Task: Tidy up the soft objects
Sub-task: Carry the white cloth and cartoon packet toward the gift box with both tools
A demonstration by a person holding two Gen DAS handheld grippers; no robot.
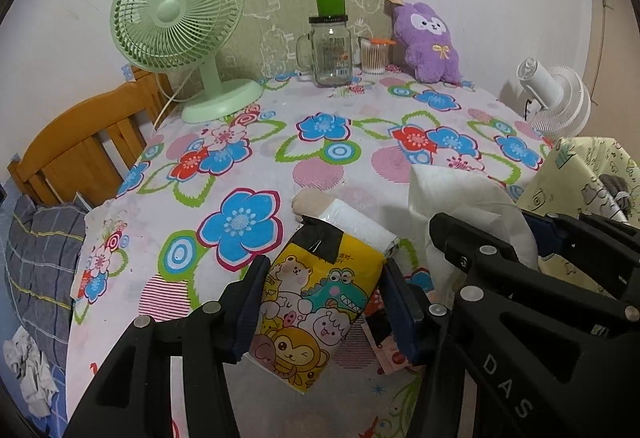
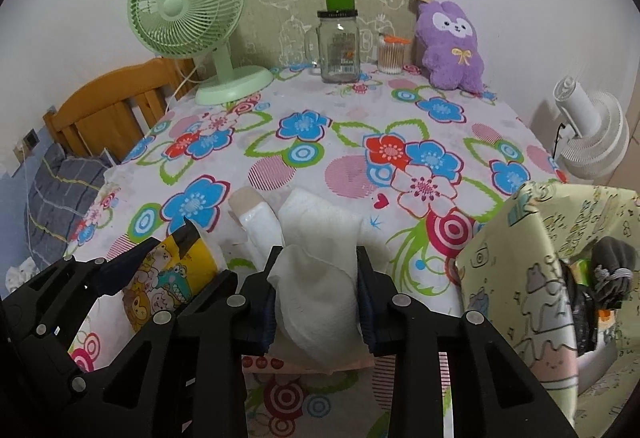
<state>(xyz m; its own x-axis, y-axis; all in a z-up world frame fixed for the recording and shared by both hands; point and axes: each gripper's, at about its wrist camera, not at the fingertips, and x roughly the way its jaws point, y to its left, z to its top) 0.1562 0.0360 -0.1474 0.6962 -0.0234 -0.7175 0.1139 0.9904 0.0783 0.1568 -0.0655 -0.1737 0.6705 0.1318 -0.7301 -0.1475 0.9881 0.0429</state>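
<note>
My left gripper [image 1: 322,308] is shut on a yellow cartoon tissue pack [image 1: 308,310], held just above the flowered tablecloth [image 1: 240,165]. The pack also shows at the left of the right wrist view [image 2: 168,286]. My right gripper [image 2: 316,302] is shut on a white paper tissue [image 2: 320,278], which also shows in the left wrist view [image 1: 460,205]. A white and beige soft roll [image 2: 256,222] lies just beyond both. A purple plush toy [image 1: 430,41] sits at the far right of the table. A yellow patterned storage box [image 2: 560,278] with dark items inside stands at the right.
A green desk fan [image 1: 180,21], a glass mug jar [image 1: 332,49] and a cotton swab jar [image 1: 374,55] stand along the back wall. A white fan [image 2: 592,133] stands off the right edge. A wooden chair [image 1: 80,145] and a plaid pillow [image 1: 40,258] are on the left.
</note>
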